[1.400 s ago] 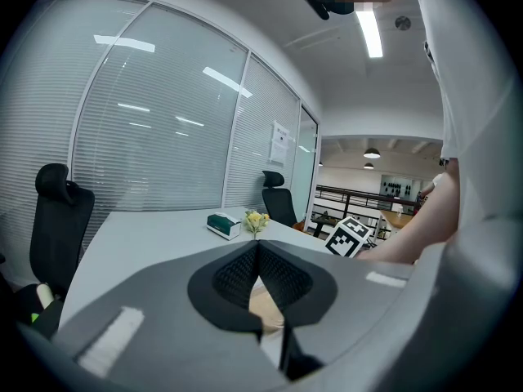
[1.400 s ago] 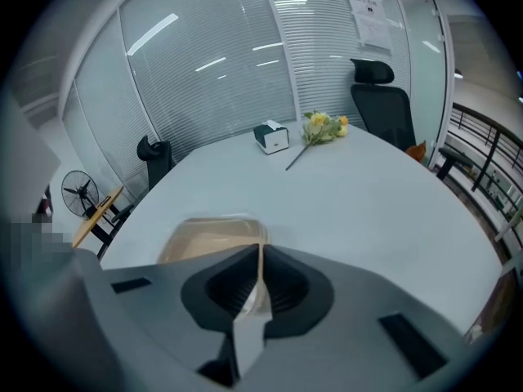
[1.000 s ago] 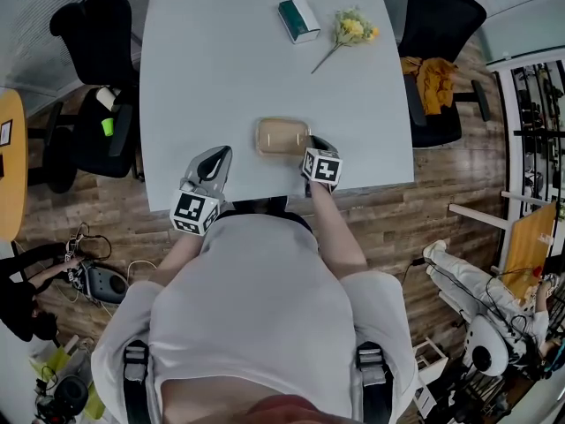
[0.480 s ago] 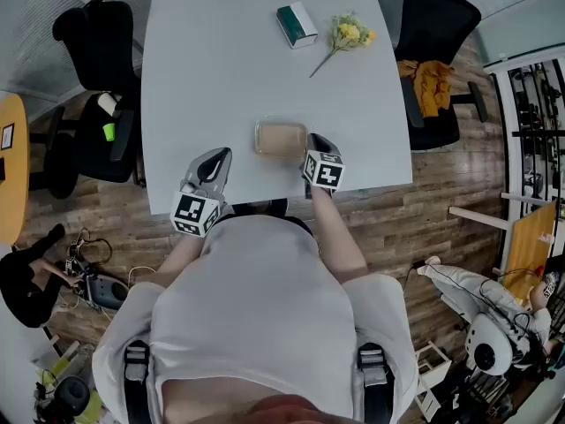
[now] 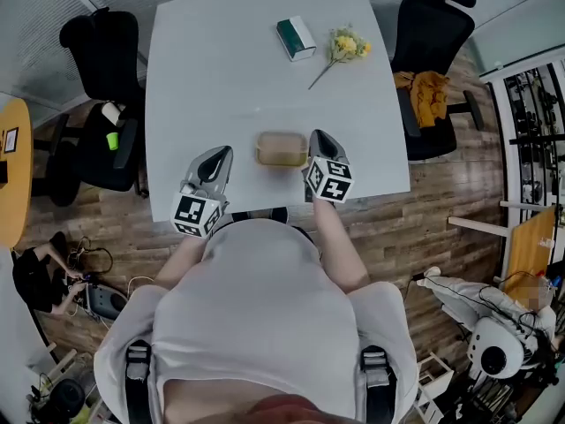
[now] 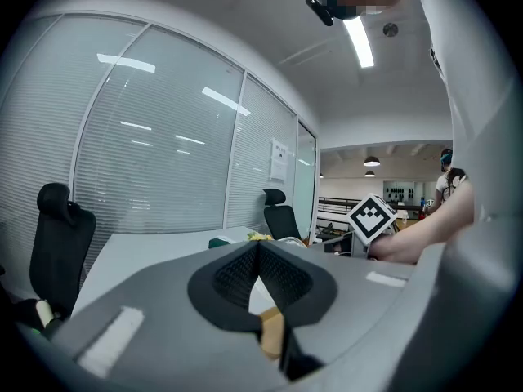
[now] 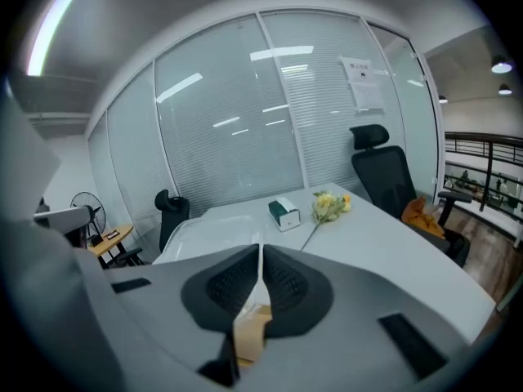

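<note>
A shallow clear-lidded container (image 5: 282, 148) with tan contents lies near the front edge of the white table (image 5: 229, 78). My right gripper (image 5: 316, 136) is just to its right, jaws shut with nothing clamped between them. In the right gripper view (image 7: 260, 251) the container's pale lid (image 7: 208, 221) shows just beyond and left of the closed pads. My left gripper (image 5: 220, 154) hovers at the table's front edge, left of the container and apart from it, also shut (image 6: 258, 247). The right gripper's marker cube (image 6: 373, 217) appears in the left gripper view.
A green tissue box (image 5: 296, 38) and a sprig of yellow flowers (image 5: 344, 47) lie at the table's far side. Black office chairs stand at the left (image 5: 101, 51) and right (image 5: 433, 25). Glass walls with blinds (image 7: 245, 137) enclose the room.
The right gripper has risen and tipped upward, so its view now looks level across the table. Its marker cube sits higher in the left gripper view. Both stay shut.
</note>
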`<state>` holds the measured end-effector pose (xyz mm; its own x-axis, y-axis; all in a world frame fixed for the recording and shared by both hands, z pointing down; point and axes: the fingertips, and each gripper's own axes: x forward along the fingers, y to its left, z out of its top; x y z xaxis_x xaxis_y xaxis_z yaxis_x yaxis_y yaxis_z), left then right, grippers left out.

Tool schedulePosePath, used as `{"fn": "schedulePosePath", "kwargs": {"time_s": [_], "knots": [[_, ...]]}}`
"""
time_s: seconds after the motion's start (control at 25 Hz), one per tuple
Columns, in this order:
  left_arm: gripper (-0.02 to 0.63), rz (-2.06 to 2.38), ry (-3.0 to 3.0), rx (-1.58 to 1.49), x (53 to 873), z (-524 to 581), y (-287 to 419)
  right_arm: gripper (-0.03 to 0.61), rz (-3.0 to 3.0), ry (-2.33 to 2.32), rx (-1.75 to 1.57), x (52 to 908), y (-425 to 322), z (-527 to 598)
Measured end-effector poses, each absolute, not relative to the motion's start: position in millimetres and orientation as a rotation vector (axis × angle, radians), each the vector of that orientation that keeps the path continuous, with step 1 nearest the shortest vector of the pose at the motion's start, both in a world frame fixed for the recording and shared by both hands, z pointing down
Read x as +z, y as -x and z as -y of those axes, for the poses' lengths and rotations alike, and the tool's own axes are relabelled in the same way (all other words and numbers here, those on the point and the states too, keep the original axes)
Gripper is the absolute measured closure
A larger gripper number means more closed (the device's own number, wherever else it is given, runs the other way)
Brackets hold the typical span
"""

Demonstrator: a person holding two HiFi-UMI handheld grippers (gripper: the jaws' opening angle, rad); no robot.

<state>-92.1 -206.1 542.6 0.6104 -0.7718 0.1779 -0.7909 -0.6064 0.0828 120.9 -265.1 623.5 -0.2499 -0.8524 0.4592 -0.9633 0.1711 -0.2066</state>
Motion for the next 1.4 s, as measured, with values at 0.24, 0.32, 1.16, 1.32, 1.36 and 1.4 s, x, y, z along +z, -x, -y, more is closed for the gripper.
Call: {"fn": "schedulePosePath", "kwargs": {"time_s": [0.24,0.32,1.16,1.32,1.36,1.4], "knots": [[0.604,1.367,-2.713,0.109,510.4,215.5,94.9,0.557,2.338,-1.817,0.551,558.2,-115.5,264.4],[0.604,1.392,-2.717,0.086,499.3,217.1,98.7,0.557,2.379,-1.829,0.488,535.2,-112.4,263.8],[0.604,1.546,-2.759,-0.055,439.4,221.0,120.3,0.557,2.588,-1.827,0.204,434.4,-85.5,238.0],[0.604,1.549,-2.757,-0.06,437.8,222.8,121.9,0.557,2.595,-1.819,0.207,432.6,-81.9,238.0],[0.604,1.55,-2.757,-0.064,437.0,222.7,122.2,0.557,2.597,-1.818,0.208,431.8,-81.3,237.6],[0.604,1.551,-2.758,-0.066,436.4,222.5,122.5,0.557,2.599,-1.817,0.207,430.9,-80.6,237.0]]}}
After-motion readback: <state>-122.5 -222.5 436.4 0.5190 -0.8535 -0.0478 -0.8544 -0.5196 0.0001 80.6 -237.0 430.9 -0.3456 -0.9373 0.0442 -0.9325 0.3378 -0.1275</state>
